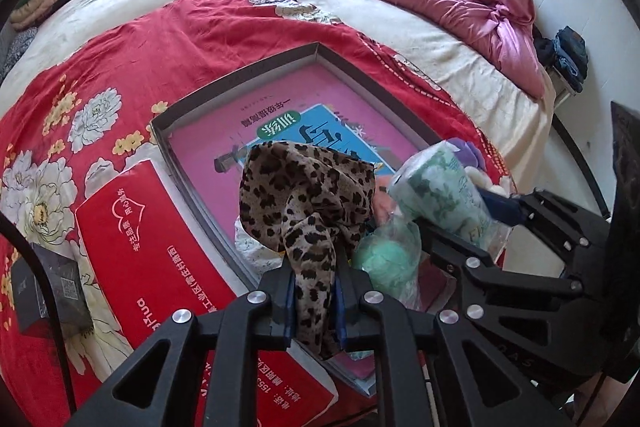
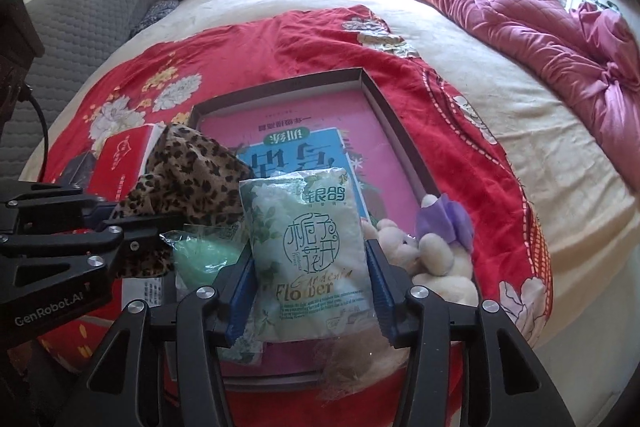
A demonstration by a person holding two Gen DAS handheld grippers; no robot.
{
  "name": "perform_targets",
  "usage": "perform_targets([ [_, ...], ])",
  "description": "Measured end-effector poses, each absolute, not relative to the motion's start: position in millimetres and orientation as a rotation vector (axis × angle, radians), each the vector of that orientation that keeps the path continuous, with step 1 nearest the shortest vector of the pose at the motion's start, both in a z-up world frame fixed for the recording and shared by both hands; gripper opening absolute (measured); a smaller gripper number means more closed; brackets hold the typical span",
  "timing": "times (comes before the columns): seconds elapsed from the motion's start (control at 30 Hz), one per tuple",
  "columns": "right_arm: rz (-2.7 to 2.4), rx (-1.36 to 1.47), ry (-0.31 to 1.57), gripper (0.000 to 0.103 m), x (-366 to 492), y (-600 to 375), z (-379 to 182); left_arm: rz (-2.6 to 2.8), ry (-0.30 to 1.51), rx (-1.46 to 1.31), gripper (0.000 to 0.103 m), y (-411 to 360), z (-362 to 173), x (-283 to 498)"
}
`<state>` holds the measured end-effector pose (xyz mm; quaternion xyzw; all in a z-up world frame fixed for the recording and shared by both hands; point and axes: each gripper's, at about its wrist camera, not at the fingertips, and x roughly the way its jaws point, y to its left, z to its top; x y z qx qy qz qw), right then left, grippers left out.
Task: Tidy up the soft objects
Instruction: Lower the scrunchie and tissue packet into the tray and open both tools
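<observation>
On the bed, "Gardenia Flower" tissue pack [image 2: 312,263] between right gripper [image 2: 312,297] pads.

The left gripper [image 1: 314,291] is a black frame of angular struts with triangular cut-outs, joined by round silver screws, and its two fingers carry blue ribbed pads. The right gripper [image 2: 310,291] is built the same way, black with silver screws and blue toothed pads [image 2: 382,291]. White lettering, "GenRobot.AI", marks the left gripper's body in the right wrist view. A black cable [image 2: 40,123], possibly its lead, curves beside it.
</observation>
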<state>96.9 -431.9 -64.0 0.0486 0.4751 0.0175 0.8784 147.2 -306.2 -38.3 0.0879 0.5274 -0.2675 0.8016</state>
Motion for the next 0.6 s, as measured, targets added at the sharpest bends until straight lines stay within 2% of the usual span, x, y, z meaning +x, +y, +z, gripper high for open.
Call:
perform_targets([
  [0.13, 0.031, 0.086, 0.98, 0.058, 95.9, -431.1, -62.6, -0.585, 1.128, 0.187, 0.018, -306.5, -39.1, 146.4],
  [0.23, 0.033, 0.102, 0.966, 0.065, 94.3, -433.5, -61.9, -0.587, 1.121, 0.179, 0.02, -304.8, -37.7, 146.6],
  [0.3, 0.028, 0.114, 0.949, 0.069, 92.5, -435.8, -59.2, -0.594, 1.117, 0.18, 0.028, -303.6, -36.5, 145.8],
  [0.47, 0.016, 0.139, 0.923, 0.07, 89.1, -441.8, -52.2, -0.603, 1.102, 0.166, 0.033, -298.6, -32.0, 144.7],
  [0.6, -0.009, 0.142, 0.905, 0.071, 84.7, -445.8, -45.4, -0.594, 1.096, 0.164, 0.046, -295.0, -30.6, 144.2],
])
